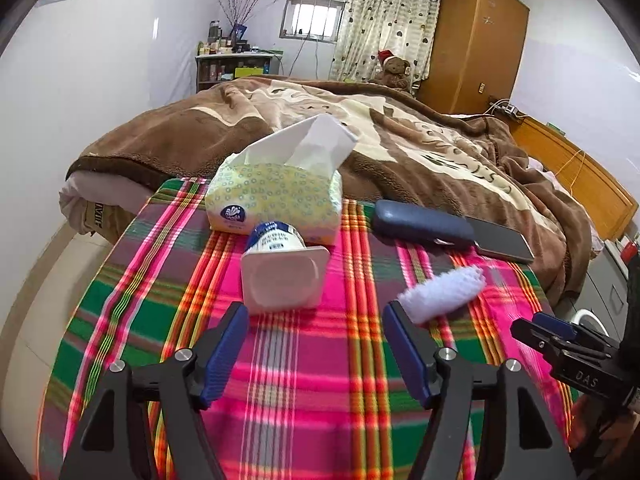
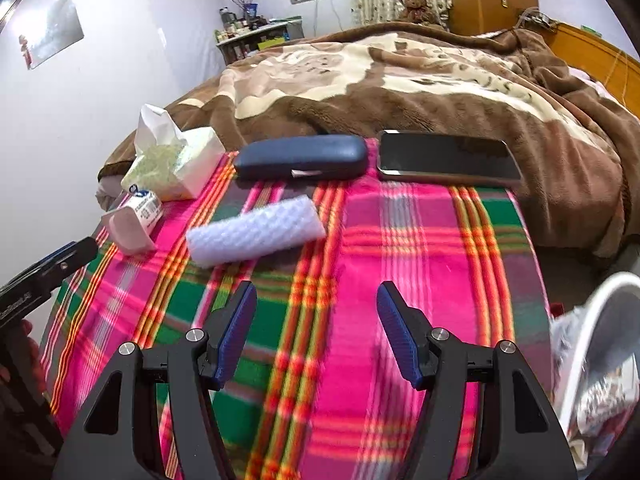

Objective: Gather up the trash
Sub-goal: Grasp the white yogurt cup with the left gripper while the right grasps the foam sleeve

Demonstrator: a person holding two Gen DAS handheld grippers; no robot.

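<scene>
Fingers of both grippers, left and right, are held apart and empty above the plaid blanket. Cup is tipped over just ahead of the left gripper, touching the tissue pack. Wrap roll lies beside it, near case and phone. Bin sits at right.

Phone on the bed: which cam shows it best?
Right wrist. The phone lies whole and unobstructed beside the glasses case. In the left wrist view it is foreshortened, and the case hides its near end.
</scene>
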